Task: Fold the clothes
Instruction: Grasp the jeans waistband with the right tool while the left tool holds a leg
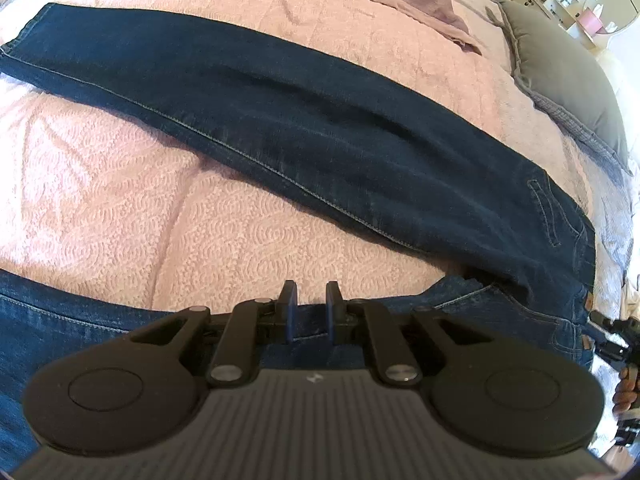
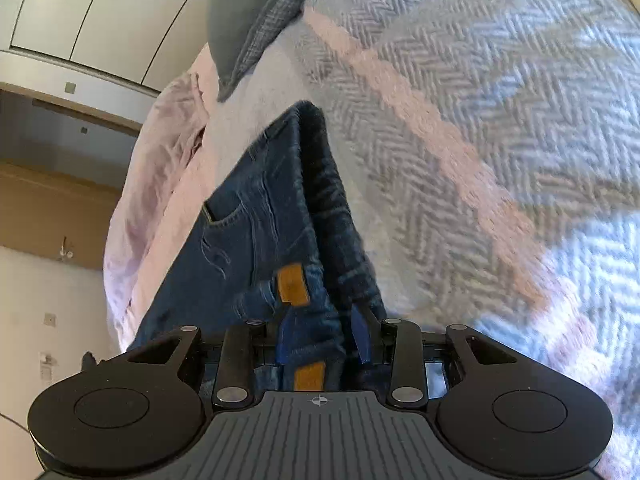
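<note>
- Locate jeans (image 1: 320,128): spread flat on pink quilt (image 1: 120,200), waist end reaching toward grey herringbone blanket (image 2: 480,120).
- Read long axis from left wrist view: far leg running diagonally from hem (image 1: 16,52) at upper left down to waist at lower right; near leg lying along bottom edge, so both legs form a V joined at the waist.
- Check left gripper (image 1: 310,308): tongs nearly pressed together, low over near leg; cannot tell whether denim is actually pinched.
- Check right gripper (image 2: 323,334): tongs spread, waistband with orange label (image 2: 293,282) lying between pads, not clamped.
- Judge step in hand as laying one leg onto the other.
- Take waistband deep between pads before clamping; thick, layered denim likely to slip from a shallow bite.
- Lift both ends together, keep fabric taut, align side seams, lower along the far leg's axis.
</note>
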Motion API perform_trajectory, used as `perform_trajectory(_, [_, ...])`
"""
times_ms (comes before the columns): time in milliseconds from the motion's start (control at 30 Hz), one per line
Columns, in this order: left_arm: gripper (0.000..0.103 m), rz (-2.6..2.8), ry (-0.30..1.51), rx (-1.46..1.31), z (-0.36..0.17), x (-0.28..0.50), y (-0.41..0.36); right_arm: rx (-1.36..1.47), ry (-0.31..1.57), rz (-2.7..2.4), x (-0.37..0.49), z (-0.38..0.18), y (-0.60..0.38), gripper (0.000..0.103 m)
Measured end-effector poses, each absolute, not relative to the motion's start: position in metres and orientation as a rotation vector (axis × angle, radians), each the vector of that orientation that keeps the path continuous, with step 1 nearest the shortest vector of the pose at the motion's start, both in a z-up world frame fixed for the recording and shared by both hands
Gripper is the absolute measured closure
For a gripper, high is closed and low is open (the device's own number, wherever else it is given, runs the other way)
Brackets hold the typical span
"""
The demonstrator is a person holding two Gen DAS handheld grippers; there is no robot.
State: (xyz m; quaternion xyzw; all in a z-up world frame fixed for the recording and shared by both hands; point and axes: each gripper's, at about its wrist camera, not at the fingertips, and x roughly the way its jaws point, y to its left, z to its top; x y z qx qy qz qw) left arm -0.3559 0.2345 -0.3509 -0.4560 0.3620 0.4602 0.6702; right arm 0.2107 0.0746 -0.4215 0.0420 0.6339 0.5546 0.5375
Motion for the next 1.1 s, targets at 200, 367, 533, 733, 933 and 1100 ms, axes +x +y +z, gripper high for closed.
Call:
perform_trajectory(200, [0.092,1.048,0.817,-1.047,-0.356,-0.355,0.235,0.112,1.558,1.377,0.209,-0.43,0.075,0.068])
perform_trajectory(367, [0.091,1.033,0.819,-1.042,-0.355,-0.353,0.233,-0.001,1.472,1.421,0.203,-0.409,0.075,0.1])
perform_trajectory(533, [0.091,1.036,0.819,-1.047,-0.357,-0.353,0.233,-0.107,1.253,1.454,0.186,-0.357,0.059,0.103])
perform_trajectory(733, [0.091,1.03,0.827,-1.047,-0.36,-0.349,0.231,-0.237,1.276,1.199,0.19,-0.398,0.062,0.103])
perform_trajectory(933, [0.091,1.036,0.824,-1.057,-0.359,-0.352,0.23,-0.006,1.359,1.221,0.201,-0.384,0.041,0.091])
perform_trajectory(1100, [0.091,0.996,0.802,-1.058,-0.352,-0.343,0.229,0.035,1.398,1.333,0.198,-0.373,0.038,0.075])
